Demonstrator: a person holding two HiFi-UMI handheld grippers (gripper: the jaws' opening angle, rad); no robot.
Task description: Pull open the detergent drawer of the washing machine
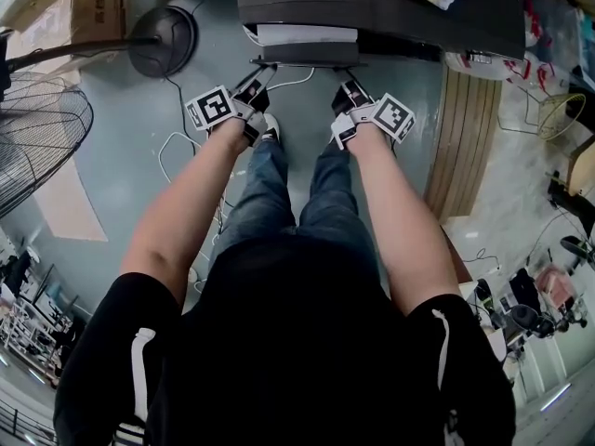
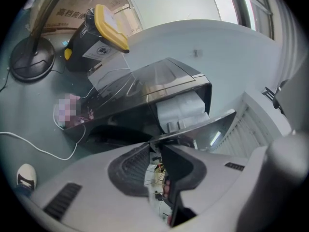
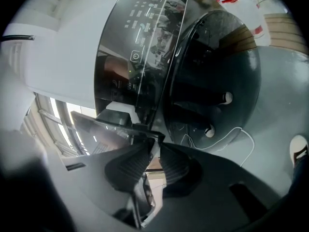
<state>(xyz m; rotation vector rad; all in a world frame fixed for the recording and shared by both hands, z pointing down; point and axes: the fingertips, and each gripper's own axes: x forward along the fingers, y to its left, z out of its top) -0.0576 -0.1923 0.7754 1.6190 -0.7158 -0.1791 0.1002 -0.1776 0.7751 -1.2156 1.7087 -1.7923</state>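
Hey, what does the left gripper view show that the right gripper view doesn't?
Only the left gripper view: the white tray of the pulled-out drawer, a fan base and a yellow-lidded container. Only the right gripper view: the control panel and the round door. Both: the drawer front, with the left gripper and the right gripper each shut on its edge.
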